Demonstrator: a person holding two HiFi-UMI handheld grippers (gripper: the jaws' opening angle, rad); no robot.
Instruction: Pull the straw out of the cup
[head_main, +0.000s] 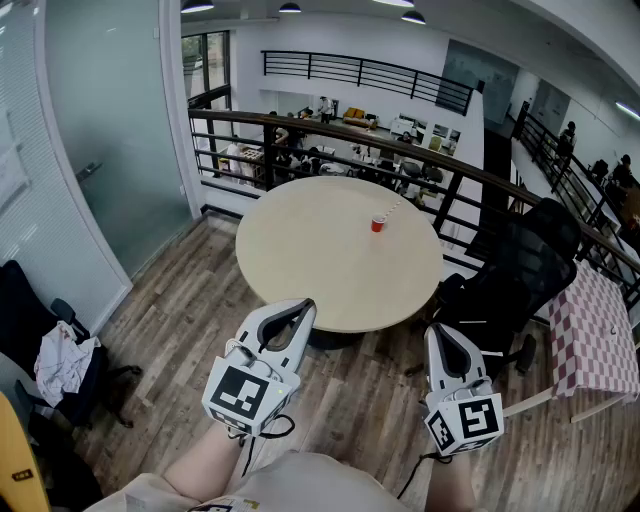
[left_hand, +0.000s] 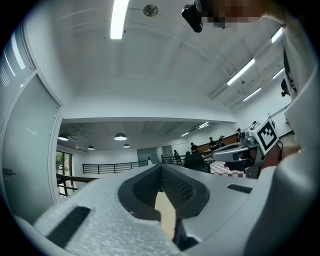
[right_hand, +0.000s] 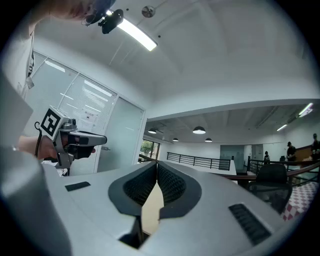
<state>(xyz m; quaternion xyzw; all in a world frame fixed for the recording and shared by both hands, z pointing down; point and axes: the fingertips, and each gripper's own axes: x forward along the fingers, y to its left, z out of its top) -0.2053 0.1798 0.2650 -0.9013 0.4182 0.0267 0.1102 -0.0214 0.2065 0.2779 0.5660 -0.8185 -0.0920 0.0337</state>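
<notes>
Ahead, a round beige table (head_main: 300, 250) stands on wood-plank flooring beside a black balcony railing (head_main: 330, 126). The small red cup (head_main: 378, 224) with its white straw (head_main: 392, 209) sits toward the far right edge. A black office chair (head_main: 525, 265) flanks the table. The left gripper (head_main: 305, 304) and right gripper (head_main: 438, 331) hover at the near rim, jaws pressed together, empty.

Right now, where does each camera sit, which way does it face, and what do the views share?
Head view: on the person's head, steeply down at the table and cup; forearms, left gripper and right gripper show.
Left gripper view: on the left gripper, roughly level along its shut jaws toward the railing; shirt and right gripper at right.
Right gripper view: on the right gripper, level along its shut jaws; left gripper at left.
Shared: each gripper view shows the other gripper and the railing.
</notes>
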